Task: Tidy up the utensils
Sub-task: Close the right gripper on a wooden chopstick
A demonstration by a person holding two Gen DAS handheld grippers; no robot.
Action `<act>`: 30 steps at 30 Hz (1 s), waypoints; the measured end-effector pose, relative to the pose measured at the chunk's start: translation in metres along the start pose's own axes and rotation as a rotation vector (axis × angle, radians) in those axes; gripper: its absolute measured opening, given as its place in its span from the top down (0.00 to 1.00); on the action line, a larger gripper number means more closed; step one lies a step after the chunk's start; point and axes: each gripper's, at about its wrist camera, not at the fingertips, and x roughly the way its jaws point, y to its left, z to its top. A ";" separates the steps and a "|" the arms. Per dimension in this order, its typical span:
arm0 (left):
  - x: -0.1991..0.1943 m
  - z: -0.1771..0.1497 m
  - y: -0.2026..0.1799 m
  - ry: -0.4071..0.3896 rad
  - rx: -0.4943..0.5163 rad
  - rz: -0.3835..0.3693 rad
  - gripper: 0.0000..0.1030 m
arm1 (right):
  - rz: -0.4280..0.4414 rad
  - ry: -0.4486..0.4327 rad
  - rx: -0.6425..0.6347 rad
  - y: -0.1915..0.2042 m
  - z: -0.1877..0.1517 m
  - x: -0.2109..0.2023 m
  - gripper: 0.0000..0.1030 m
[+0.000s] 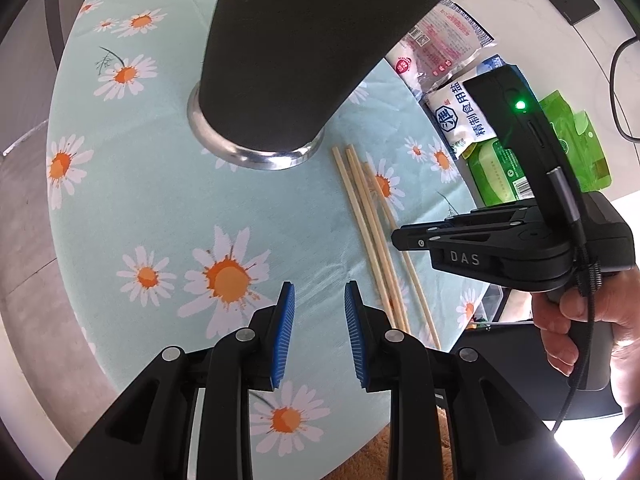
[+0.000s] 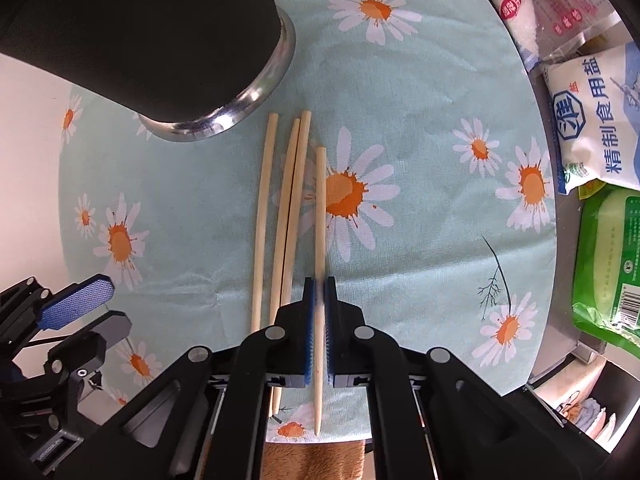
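Your right gripper (image 2: 319,304) is clenched on the rightmost chopstick (image 2: 320,216); three more chopsticks (image 2: 280,208) lie just left of it on the daisy tablecloth (image 2: 420,240). Your left gripper (image 1: 319,334) hangs released over bare cloth. Black holder (image 2: 160,40) stands far left.

the tablecloth (image 2: 400,80) is pale mint with white daisies, orange centres. four chopsticks (image 2: 290,208) are pale wood. the holder (image 1: 288,52) is matt black above a silver base ring. gripper pads (image 1: 282,336) are ribbed blue on black arms. near the tabletop's far edge, a white-and-blue salt bag (image 2: 592,120) and a green packet (image 2: 608,264).
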 end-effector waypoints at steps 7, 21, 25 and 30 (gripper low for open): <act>0.011 0.010 -0.014 0.026 -0.052 -0.015 0.76 | 0.108 -0.021 -0.027 -0.017 0.001 -0.016 0.95; 0.057 0.042 -0.050 0.130 -0.166 0.115 0.76 | 0.319 -0.036 -0.124 -0.075 0.022 -0.038 0.95; 0.063 0.046 -0.058 0.137 -0.184 0.183 0.76 | 0.362 -0.040 -0.141 -0.099 0.024 -0.035 0.95; 0.071 0.050 -0.062 0.150 -0.191 0.248 0.76 | 0.390 -0.037 -0.162 -0.109 0.027 -0.044 0.95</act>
